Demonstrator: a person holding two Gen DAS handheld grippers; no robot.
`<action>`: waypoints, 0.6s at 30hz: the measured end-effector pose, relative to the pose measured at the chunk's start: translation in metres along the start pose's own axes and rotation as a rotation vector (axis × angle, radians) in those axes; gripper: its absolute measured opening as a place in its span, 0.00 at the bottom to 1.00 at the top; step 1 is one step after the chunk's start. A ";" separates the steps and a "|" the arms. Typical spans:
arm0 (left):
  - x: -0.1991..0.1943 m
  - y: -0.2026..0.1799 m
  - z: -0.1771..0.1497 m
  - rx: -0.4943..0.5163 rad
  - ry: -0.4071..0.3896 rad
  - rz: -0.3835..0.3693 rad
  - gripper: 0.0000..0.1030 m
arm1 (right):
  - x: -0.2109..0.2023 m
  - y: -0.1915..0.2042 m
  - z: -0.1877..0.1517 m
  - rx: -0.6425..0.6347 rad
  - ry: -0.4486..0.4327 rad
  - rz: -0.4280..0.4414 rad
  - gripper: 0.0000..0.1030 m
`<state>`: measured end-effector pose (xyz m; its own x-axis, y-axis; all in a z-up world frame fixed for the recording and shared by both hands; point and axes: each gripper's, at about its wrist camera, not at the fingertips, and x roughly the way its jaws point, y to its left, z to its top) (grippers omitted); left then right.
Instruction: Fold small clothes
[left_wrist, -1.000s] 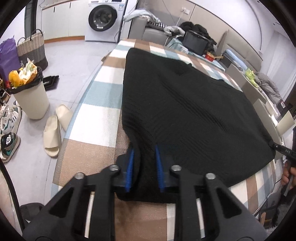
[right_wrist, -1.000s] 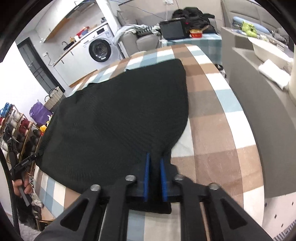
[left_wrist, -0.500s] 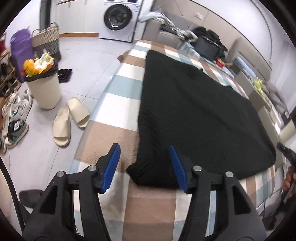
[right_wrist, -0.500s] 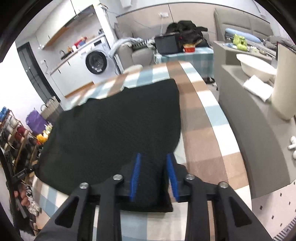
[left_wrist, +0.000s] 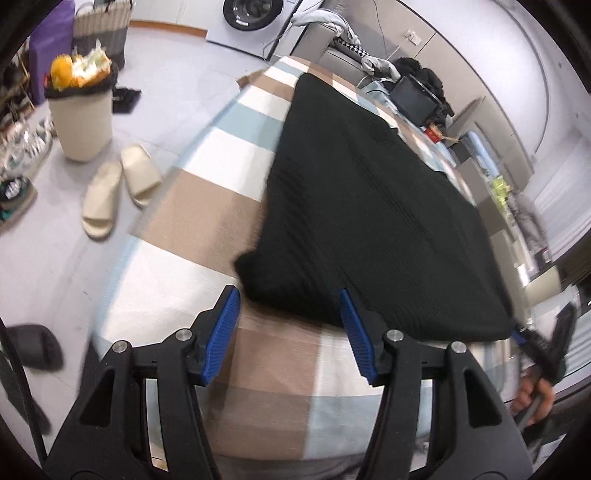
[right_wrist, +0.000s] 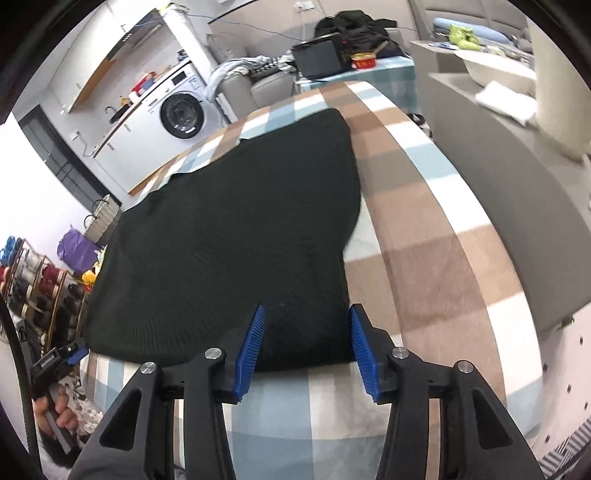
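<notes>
- Nearest, left claw (left_wrist: 290, 332): blue pads spread apart, nothing pinched; the near left corner of the black knit garment (left_wrist: 369, 206) lay just ahead of the gap, untouched.
- Right claw (right_wrist: 306, 347): jaws opening, the garment's near right hem lying between the pads but not pressed by them.
- Pose: both claws angled steeply down toward the near edge of the worktop (left_wrist: 207, 218), one at each front corner of the cloth; a hand (right_wrist: 55, 410) gripping the left tool's handle showed at the lower left of the right wrist view.
- Task item: black knit garment, spread flat across the checked cloth of the worktop, reaching from the near edge well toward the far end; judged released and lying where it was set.
- Risk: the near left corner looked slightly bunched; a fold taken from there could likely come out crooked.
- Risk: the right pads stood close beside the hem; drawing back low might snag the knit and drag the edge out of line.
- Risk: the near hem lay close to the worktop's edge and might slip over if nudged.
- Farther off: bin (left_wrist: 79, 118), slippers (left_wrist: 118, 184) on the floor, washing machine (right_wrist: 184, 116) beyond.
</notes>
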<state>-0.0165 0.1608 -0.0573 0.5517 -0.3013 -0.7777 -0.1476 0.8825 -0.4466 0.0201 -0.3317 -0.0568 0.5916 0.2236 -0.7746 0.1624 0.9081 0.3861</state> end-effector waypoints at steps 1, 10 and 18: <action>0.002 -0.002 0.000 -0.011 0.002 -0.005 0.52 | -0.001 -0.002 -0.002 0.014 -0.004 0.021 0.46; 0.007 -0.005 0.010 -0.069 0.001 -0.032 0.52 | -0.021 -0.023 -0.027 0.173 0.010 0.141 0.51; 0.008 -0.007 0.005 -0.102 0.053 -0.105 0.52 | 0.011 -0.008 -0.031 0.266 0.003 0.239 0.51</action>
<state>-0.0072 0.1536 -0.0583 0.5252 -0.4112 -0.7450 -0.1754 0.8044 -0.5676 0.0007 -0.3261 -0.0838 0.6357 0.4199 -0.6477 0.2198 0.7059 0.6734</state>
